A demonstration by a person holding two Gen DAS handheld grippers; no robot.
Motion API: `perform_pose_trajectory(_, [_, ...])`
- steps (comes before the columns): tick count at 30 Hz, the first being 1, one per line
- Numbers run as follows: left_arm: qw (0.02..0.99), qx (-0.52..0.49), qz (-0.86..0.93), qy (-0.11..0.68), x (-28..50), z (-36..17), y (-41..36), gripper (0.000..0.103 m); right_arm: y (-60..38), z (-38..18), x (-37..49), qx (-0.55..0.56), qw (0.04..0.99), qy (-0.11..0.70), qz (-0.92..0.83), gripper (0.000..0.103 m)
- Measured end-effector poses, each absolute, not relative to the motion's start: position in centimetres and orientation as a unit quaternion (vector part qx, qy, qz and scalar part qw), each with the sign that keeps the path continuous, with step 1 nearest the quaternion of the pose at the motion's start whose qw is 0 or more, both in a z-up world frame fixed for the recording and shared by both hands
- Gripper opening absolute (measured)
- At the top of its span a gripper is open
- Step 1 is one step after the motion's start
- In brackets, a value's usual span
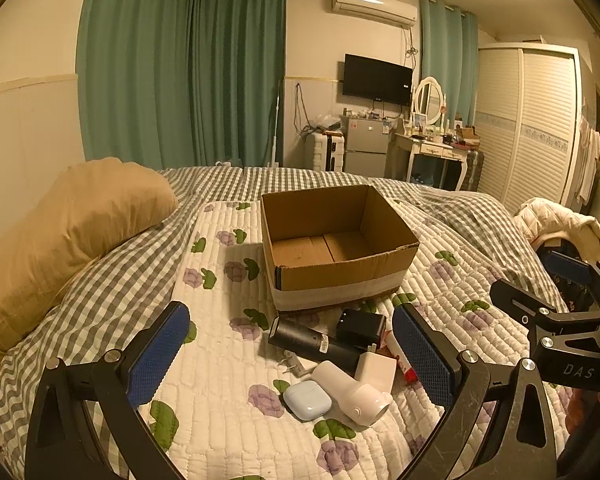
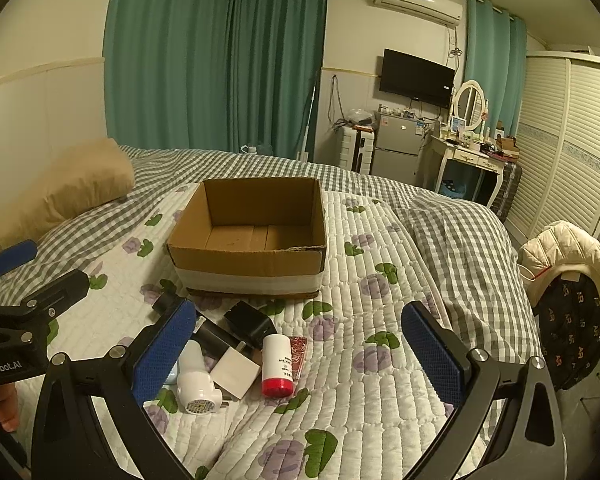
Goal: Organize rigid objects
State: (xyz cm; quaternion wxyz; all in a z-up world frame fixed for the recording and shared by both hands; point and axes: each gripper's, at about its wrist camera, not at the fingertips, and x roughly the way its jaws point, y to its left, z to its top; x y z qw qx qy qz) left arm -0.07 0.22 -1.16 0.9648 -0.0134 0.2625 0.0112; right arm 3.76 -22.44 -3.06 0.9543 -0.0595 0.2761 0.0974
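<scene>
An empty open cardboard box (image 1: 332,248) (image 2: 252,240) stands on the quilted bed. In front of it lies a pile: a black cylinder (image 1: 312,340), a black charger (image 1: 360,328) (image 2: 250,324), a white charger (image 1: 376,372) (image 2: 234,374), a white round device (image 1: 360,396) (image 2: 194,384), a pale blue earbud case (image 1: 307,400), and a white bottle with a red cap (image 2: 277,366). My left gripper (image 1: 292,356) is open above the pile. My right gripper (image 2: 300,356) is open, the bottle between its fingers' line of sight.
A tan pillow (image 1: 72,232) lies at the left on the checked duvet (image 2: 460,240). A chair with a cream jacket (image 2: 564,256) stands at the bed's right. The flowered quilt (image 2: 380,380) spreads right of the pile. A fridge, dresser and wardrobe stand far behind.
</scene>
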Motion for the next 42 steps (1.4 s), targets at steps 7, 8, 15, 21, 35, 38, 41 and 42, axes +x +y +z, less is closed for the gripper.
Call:
perform_pose_trajectory(7, [0.963, -0.013, 0.012, 0.268, 0.1, -1.2, 0.2, 0.103, -22.4, -3.1, 3.8, -0.060, 0.954, 0.277, 0.098, 0.103])
perform_pose_trajectory(8, [0.964, -0.013, 0.011, 0.267, 0.1, -1.2, 0.2, 0.103, -22.4, -3.1, 3.8, -0.060, 0.954, 0.277, 0.099, 0.103])
perform_pose_trajectory(15, [0.963, -0.013, 0.010, 0.268, 0.1, -1.2, 0.1, 0.103, -22.3, -3.1, 3.8, -0.061, 0.954, 0.277, 0.098, 0.103])
perform_pose_trajectory(21, [0.963, -0.011, 0.012, 0.271, 0.2, -1.2, 0.0, 0.103, -22.3, -3.2, 3.7, -0.061, 0.954, 0.277, 0.099, 0.103])
perform_pose_trajectory(35, [0.962, -0.014, 0.007, 0.271, 0.3, -0.6, 0.1, 0.103, -21.6, -2.3, 4.1, -0.073, 0.949, 0.286, 0.112, 0.103])
perform_pose_trajectory(38, [0.962, -0.009, 0.007, 0.272, 0.5, -0.2, -0.1, 0.103, -21.3, -1.9, 4.4, -0.073, 0.949, 0.287, 0.113, 0.103])
perform_pose_trajectory(41, [0.962, -0.005, 0.008, 0.273, 0.7, 0.1, -0.2, 0.103, -21.2, -1.5, 4.7, -0.074, 0.947, 0.290, 0.117, 0.103])
perform_pose_trajectory(42, [0.962, -0.004, 0.009, 0.273, 0.8, 0.1, -0.3, 0.103, -21.1, -1.4, 4.8, -0.078, 0.947, 0.290, 0.116, 0.103])
